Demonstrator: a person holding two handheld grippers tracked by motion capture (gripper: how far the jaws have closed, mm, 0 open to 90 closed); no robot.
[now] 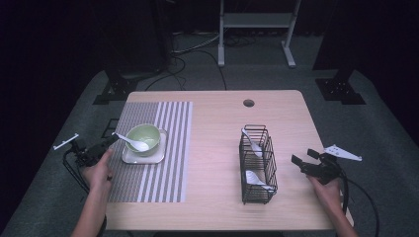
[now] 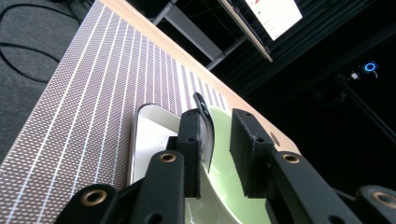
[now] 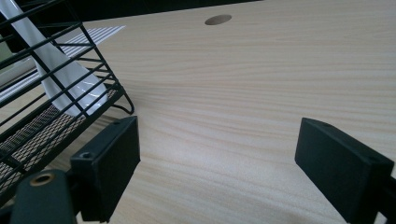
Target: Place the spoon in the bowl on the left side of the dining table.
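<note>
The light wooden worktop (image 1: 217,148) has rounded corners and a small round hole (image 1: 248,103) near the far edge. A grey and white striped mat (image 1: 163,148) covers its left part. On the mat sits a white square plate (image 1: 143,157) w/ a pale green bowl (image 1: 144,137) on it. A white spoon (image 1: 132,141) lies in the bowl, handle sticking out to the left.

The left gripper (image 1: 101,146) is at that handle. Its jaws are a bit apart, w/ the handle between them, touching one jaw only.

A black wire rack (image 1: 257,165) stands right of the middle, holding two more white spoons (image 1: 252,141). The right gripper (image 1: 305,163) is near the rack, jaws spread wide, nothing in them.

The floor is grey carpet (image 1: 346,123) w/ black cables (image 1: 197,54). The room behind is dark, w/ a white metal frame (image 1: 257,29) at the back.
</note>
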